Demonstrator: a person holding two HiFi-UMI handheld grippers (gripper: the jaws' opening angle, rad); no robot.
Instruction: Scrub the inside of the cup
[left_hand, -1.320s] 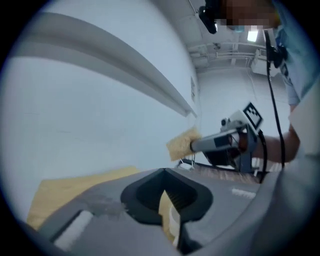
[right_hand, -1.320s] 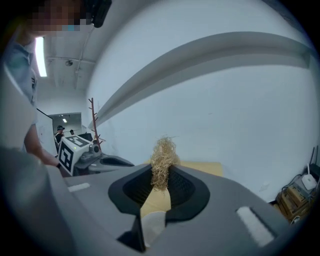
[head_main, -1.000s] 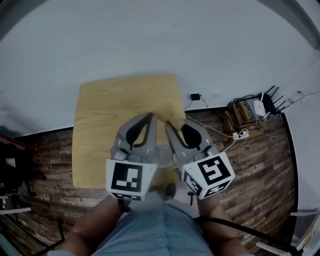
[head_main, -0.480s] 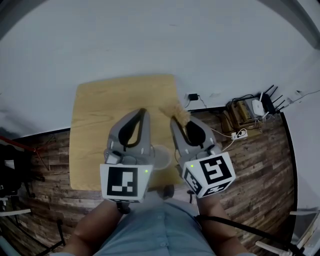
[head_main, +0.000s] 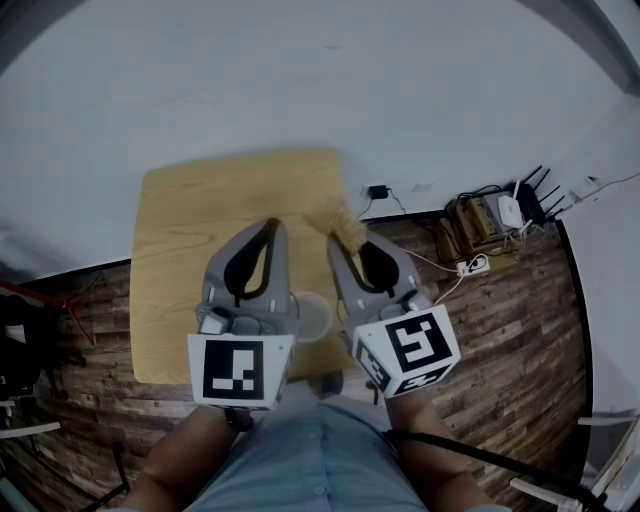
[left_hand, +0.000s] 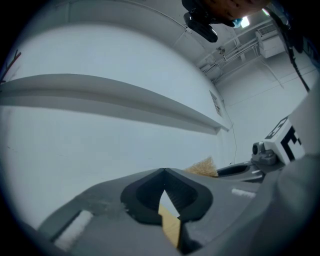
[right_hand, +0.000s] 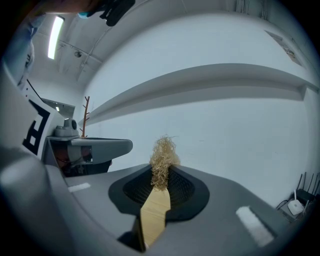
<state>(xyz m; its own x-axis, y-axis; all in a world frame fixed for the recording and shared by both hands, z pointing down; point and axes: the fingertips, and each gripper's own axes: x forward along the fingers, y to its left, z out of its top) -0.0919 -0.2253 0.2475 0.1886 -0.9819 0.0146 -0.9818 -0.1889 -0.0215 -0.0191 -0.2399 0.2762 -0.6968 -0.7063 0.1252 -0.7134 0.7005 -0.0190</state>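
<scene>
Jaws are shut on both: left gripper (left_hand: 162, 172) empty, right gripper (right_hand: 160, 176) clamped on the scrubber (right_hand: 162, 152). Tips, earlier converged, are now drawn apart. The cup (head_main: 310, 318) is left unheld between them, so scrubbing is judged paused.

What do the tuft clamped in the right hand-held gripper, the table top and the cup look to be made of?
Tuft: dry, plant-like fibre, straw-coloured with frizzy loose strands; possibly coir or loofah.
Table top: wood or wood veneer, pale and matt, with visible grain lines.
Cup: pale and see-through-looking, perhaps clear plastic or glass; too blurred to settle.
</scene>
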